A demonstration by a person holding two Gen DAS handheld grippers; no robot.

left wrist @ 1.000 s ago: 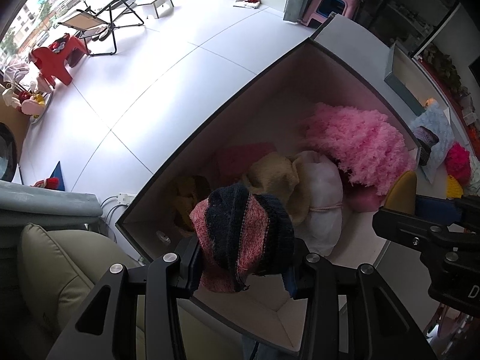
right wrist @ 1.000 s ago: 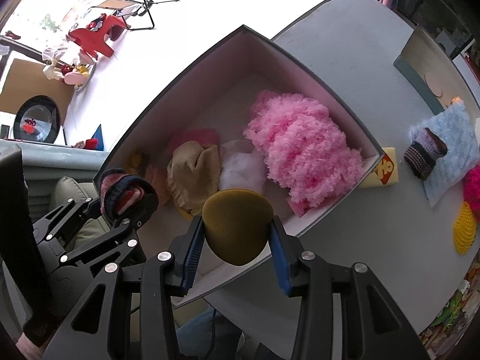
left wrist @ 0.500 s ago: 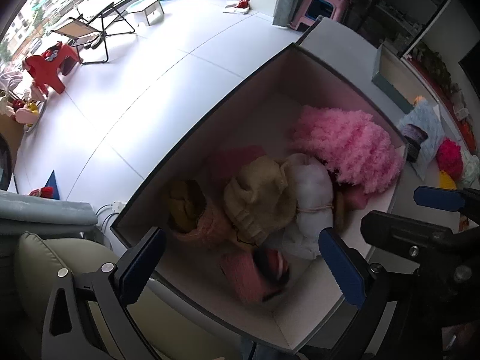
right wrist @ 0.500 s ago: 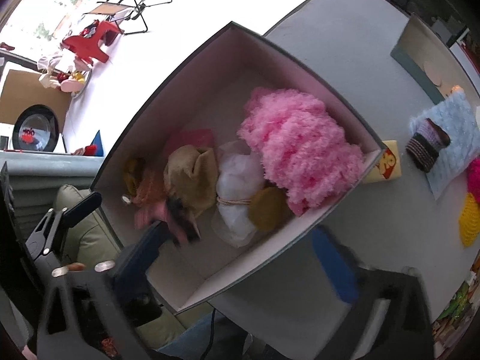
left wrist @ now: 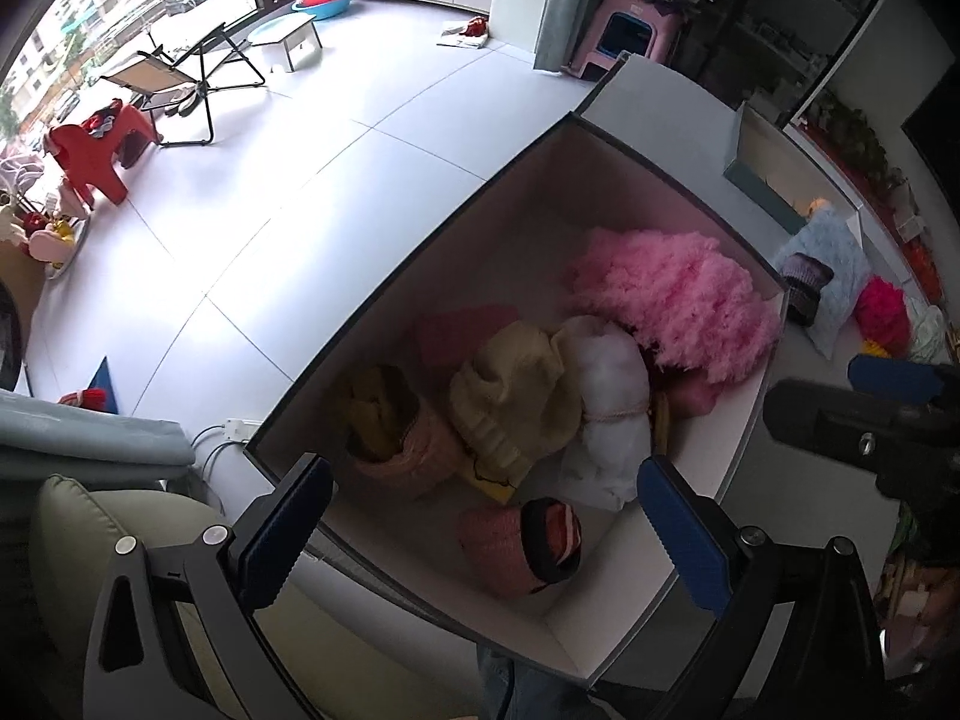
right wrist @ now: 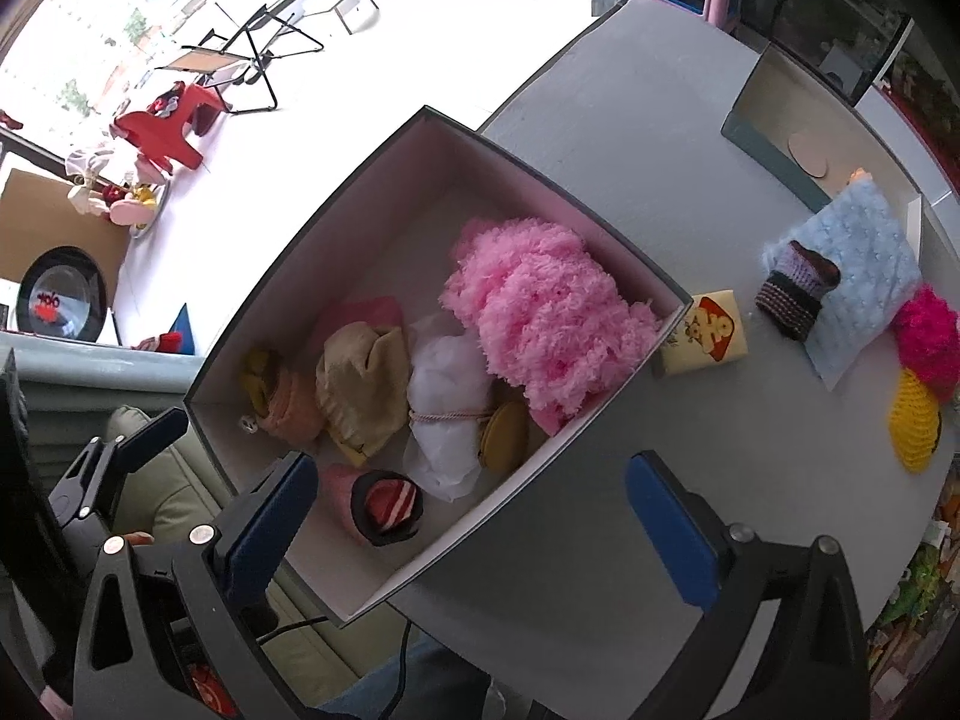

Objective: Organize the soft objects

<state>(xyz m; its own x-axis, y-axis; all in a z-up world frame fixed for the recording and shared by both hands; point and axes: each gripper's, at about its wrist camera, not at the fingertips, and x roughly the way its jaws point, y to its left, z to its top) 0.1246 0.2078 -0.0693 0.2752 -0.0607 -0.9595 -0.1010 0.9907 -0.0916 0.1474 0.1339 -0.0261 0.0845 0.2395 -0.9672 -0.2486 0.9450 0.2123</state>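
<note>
An open white-lined box (left wrist: pixel 744 456) (right wrist: pixel 600 444) holds soft things: a fluffy pink bundle (left wrist: pixel 672 300) (right wrist: pixel 540 312), a white pouch (left wrist: pixel 612 396) (right wrist: pixel 450 396), a beige hat (left wrist: pixel 516 402) (right wrist: pixel 360 384), a mustard round pad (right wrist: pixel 504 435) and a pink-and-dark knitted sock (left wrist: pixel 528 546) (right wrist: pixel 378 501). My left gripper (left wrist: pixel 480 534) is open and empty above the box's near end. My right gripper (right wrist: pixel 474 534) is open and empty above the box's near corner.
On the grey table (right wrist: pixel 630 120) right of the box lie a small yellow packet (right wrist: pixel 708 333), a blue pillow (right wrist: pixel 864 276) with a striped knitted piece (right wrist: pixel 792 288), a magenta pompom (right wrist: pixel 930 336) and a yellow knitted piece (right wrist: pixel 915 420). A sofa cushion (left wrist: pixel 120 540) is at the left.
Both grippers opened. The knitted sock dropped from the left gripper into the box's near end; the mustard pad dropped from the right gripper beside the white pouch. Both grippers pulled back.
</note>
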